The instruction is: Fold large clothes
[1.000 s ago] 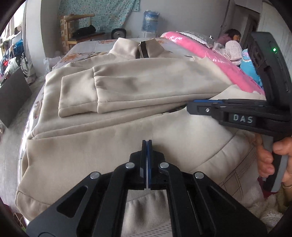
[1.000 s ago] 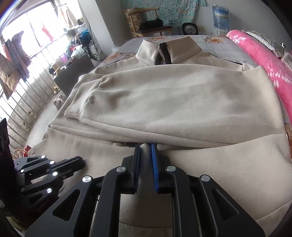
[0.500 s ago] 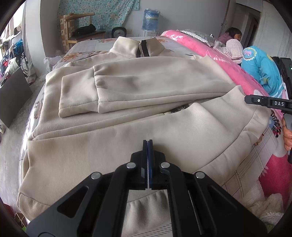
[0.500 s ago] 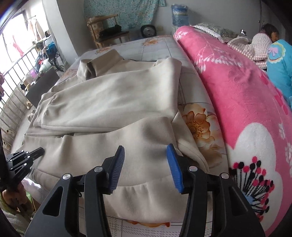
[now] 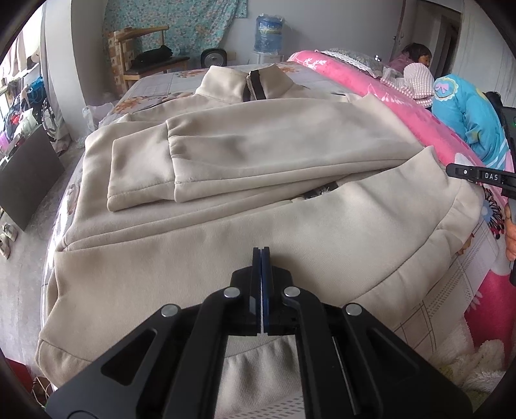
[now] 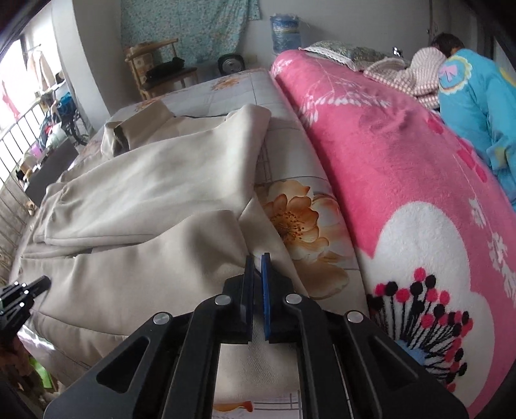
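Observation:
A large beige zip-neck sweatshirt [image 5: 258,167] lies spread on the bed, both sleeves folded across its body, collar at the far end. It also shows in the right wrist view [image 6: 145,199]. My left gripper [image 5: 261,254] is shut on the sweatshirt's near hem, left of the middle. My right gripper [image 6: 257,261] is shut on the hem's right corner, with cloth pinched between its pads. The right gripper shows at the right edge of the left wrist view [image 5: 477,175]. The left gripper shows at the left edge of the right wrist view [image 6: 22,290].
A thick pink floral blanket [image 6: 403,180] runs along the right of the bed. A child in blue [image 6: 477,106] lies on it at the far right. A wooden chair [image 5: 145,54] and water bottle [image 5: 269,29] stand beyond the bed. Floor drops off left.
My right gripper moved right from the sweatshirt's middle to its right hem corner, opened on the way, and has now shut on the cloth. My left gripper has stayed shut at the hem.

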### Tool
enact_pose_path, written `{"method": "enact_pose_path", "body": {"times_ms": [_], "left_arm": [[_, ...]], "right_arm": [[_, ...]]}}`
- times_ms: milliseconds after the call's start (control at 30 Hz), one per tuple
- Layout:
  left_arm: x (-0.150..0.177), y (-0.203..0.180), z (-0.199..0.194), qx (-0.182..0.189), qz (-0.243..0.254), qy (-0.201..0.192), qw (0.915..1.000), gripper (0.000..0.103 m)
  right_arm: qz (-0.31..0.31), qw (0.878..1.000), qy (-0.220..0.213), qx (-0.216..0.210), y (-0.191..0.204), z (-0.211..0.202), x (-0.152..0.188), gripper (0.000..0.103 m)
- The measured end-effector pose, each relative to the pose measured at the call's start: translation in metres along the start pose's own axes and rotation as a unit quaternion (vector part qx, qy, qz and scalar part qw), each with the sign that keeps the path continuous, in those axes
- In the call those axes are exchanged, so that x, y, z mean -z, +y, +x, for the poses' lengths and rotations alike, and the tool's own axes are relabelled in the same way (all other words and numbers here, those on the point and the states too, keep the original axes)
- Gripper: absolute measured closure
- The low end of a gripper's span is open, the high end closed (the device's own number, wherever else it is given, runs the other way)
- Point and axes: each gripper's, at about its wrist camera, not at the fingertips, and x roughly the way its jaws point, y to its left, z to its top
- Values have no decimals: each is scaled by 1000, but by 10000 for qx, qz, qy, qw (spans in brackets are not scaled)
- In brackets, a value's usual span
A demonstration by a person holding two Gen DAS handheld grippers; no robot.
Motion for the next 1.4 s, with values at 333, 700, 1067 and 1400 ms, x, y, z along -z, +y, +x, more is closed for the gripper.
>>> {"method": "enact_pose_path", "body": {"times_ms": [333,700,1067,1400], "left_arm": [[0,2,1,47,-35,2,10000,101],[1,5,0,108,28,-86,9999,101],[-17,-12,-11,995,46,-431,9941,101],[-10,-23,11,929,204,-69,9954,101]], "right_arm": [[-926,9728,684,-2011,114,8,11,64],[-1684,9704,900,-1478,172,45,20,98],[-1469,9796,451,-1295,169,40,7,101],[-1247,9741,835,-1689,161,35,15,97]]}}
